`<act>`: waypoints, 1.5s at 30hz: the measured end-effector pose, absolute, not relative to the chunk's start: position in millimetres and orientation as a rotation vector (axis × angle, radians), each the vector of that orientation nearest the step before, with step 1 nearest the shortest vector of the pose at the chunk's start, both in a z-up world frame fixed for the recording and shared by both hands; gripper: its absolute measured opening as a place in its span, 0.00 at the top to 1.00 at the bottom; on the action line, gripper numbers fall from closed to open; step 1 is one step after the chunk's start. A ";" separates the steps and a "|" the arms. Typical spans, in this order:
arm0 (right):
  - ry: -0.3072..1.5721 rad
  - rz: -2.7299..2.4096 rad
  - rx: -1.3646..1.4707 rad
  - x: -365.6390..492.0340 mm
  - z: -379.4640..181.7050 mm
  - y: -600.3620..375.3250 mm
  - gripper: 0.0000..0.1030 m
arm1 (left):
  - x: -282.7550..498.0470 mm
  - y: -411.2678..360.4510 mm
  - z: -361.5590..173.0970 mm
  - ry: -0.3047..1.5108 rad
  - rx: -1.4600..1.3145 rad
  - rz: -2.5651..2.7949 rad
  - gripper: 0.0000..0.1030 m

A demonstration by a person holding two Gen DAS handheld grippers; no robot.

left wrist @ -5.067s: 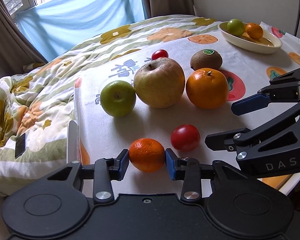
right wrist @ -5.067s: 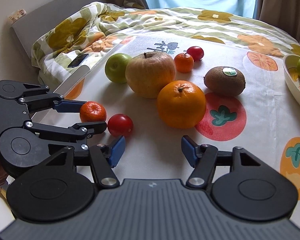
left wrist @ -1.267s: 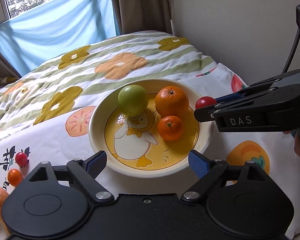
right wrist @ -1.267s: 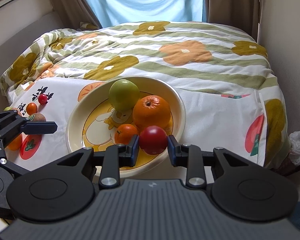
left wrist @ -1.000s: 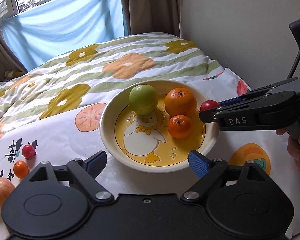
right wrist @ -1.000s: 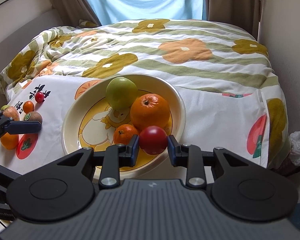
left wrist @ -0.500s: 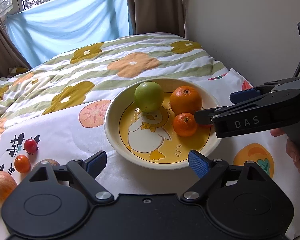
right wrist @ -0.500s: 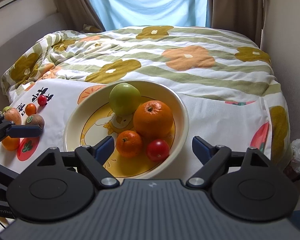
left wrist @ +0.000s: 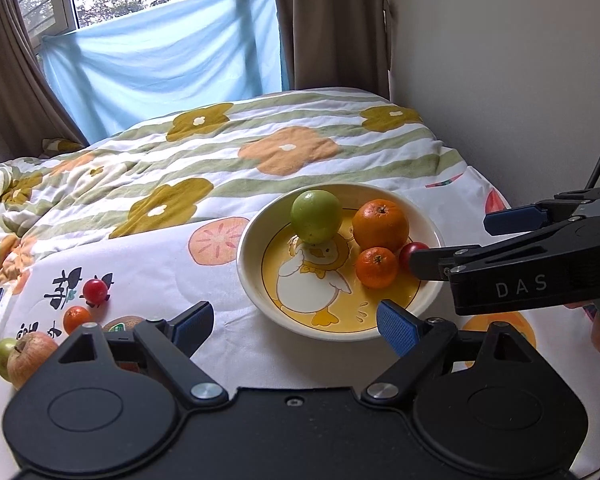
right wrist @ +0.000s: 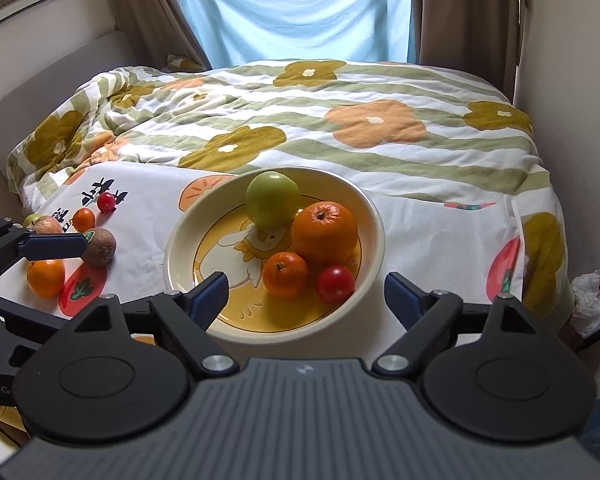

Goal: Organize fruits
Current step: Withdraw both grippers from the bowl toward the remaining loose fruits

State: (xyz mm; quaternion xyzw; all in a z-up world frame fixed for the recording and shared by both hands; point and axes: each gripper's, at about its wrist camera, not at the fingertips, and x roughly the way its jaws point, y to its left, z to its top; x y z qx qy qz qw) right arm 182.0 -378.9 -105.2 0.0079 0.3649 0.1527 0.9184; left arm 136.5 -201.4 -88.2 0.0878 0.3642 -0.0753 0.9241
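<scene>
A cream bowl [right wrist: 370, 208] with a duck picture holds a green apple [right wrist: 273, 199], a large orange [right wrist: 325, 232], a small mandarin [right wrist: 286, 273] and a red tomato [right wrist: 335, 284]. My right gripper [right wrist: 306, 298] is open and empty, just in front of the bowl's near rim. My left gripper [left wrist: 294, 326] is open and empty, in front of the bowl [left wrist: 248, 272] in its own view. The right gripper's side shows at the right of the left wrist view [left wrist: 500, 244], partly hiding the tomato [left wrist: 414, 250].
Loose fruit lies left of the bowl: a cherry tomato [right wrist: 106, 201], a small mandarin [right wrist: 83, 219], a kiwi [right wrist: 100, 246], an orange [right wrist: 45, 277], a brownish apple [left wrist: 30, 356] and a green apple [left wrist: 3, 357]. A flowered quilt [right wrist: 340, 120] lies behind. A wall stands at the right.
My right gripper opened and left the red tomato in the bowl, then drew back a little. My left gripper, which had dropped the mandarin into the bowl, backed away slightly.
</scene>
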 end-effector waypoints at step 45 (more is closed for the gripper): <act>0.791 0.246 0.097 163.0 -86.9 -133.9 0.02 | 140.0 63.8 -85.0 0.838 -0.039 0.046 0.04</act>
